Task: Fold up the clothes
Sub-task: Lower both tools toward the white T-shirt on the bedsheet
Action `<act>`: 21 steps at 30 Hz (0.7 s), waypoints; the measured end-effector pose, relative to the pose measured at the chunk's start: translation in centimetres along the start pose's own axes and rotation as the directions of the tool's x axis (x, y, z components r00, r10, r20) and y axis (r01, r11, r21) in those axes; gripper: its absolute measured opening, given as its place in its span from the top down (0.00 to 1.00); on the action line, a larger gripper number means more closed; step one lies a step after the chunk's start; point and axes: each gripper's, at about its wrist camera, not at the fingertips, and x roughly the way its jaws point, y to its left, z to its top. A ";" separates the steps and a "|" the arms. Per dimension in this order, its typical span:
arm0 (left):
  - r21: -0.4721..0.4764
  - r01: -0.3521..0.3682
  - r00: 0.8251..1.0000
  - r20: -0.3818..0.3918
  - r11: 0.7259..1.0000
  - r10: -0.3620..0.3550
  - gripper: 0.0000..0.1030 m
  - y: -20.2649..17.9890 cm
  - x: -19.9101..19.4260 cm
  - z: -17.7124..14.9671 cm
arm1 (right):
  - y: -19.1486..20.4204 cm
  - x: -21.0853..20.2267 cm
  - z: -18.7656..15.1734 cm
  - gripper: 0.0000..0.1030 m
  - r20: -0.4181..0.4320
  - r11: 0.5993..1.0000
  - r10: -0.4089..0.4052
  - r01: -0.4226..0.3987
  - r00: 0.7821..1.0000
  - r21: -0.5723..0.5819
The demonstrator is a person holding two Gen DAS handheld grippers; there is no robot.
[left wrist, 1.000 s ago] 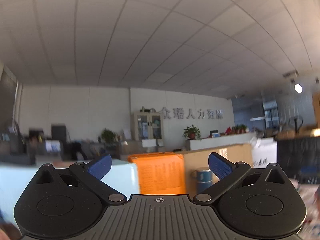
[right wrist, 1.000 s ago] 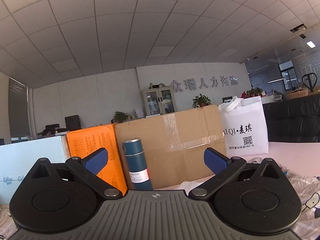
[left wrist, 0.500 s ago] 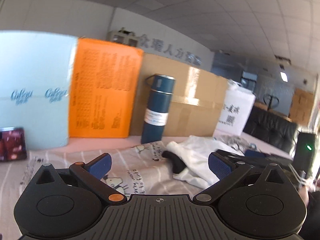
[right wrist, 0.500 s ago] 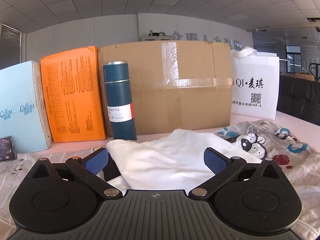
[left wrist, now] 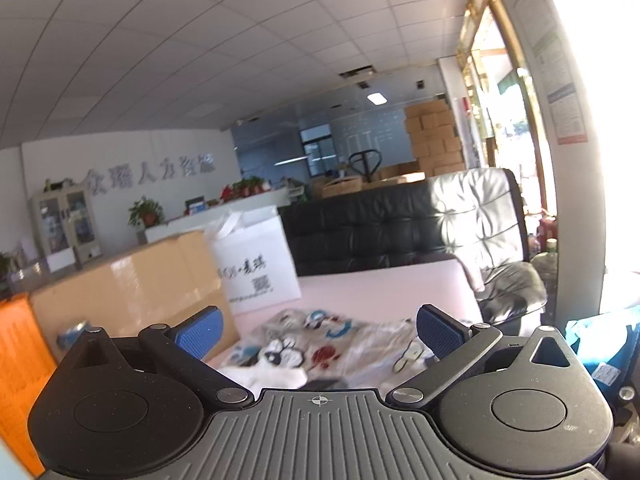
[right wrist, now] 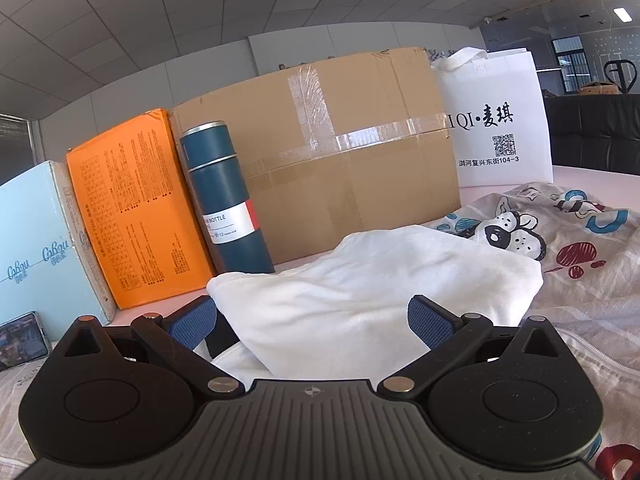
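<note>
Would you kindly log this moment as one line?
left gripper: open, raised | right gripper: open, over white garment | printed garment: unfolded

White soft cloth garment (right wrist: 360, 300), matt, lay centre frame. Printed grey cloth sheet (right wrist: 580, 272), matt, right. Brown cardboard box (right wrist: 340, 152), matt, with glossy clear tape. Teal cylindrical flask (right wrist: 224, 200), smooth satin, with a paper label. White non-woven fabric bag (right wrist: 500, 120), upper right. Black tufted leather sofa (left wrist: 360, 236), glossy.
</note>
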 end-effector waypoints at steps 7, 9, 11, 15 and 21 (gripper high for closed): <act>-0.145 -0.111 0.994 -0.022 0.983 0.108 0.00 4.9 2.8 -2.1 | -0.3 0.5 0.6 0.00 -0.035 1.000 -0.020 0.020 0.999 -0.004; -0.227 -0.159 0.987 -0.039 0.961 0.154 0.00 7.4 3.4 -3.0 | 0.1 0.9 1.1 0.00 -0.053 1.000 -0.015 0.013 0.998 -0.028; -0.318 -0.210 0.978 -0.055 0.924 0.203 0.00 10.0 3.6 -4.6 | 0.7 2.1 1.7 0.01 -0.091 0.998 -0.021 0.015 0.996 -0.065; -0.432 -0.278 0.961 -0.108 0.858 0.257 0.00 14.6 3.8 -8.2 | 1.8 4.7 2.0 0.04 -0.167 0.992 -0.022 0.001 0.986 -0.124; -0.573 -0.392 0.919 -0.214 0.720 0.330 0.00 19.9 2.9 -13.6 | 2.3 7.2 1.3 0.20 -0.232 0.995 0.014 -0.036 0.973 -0.092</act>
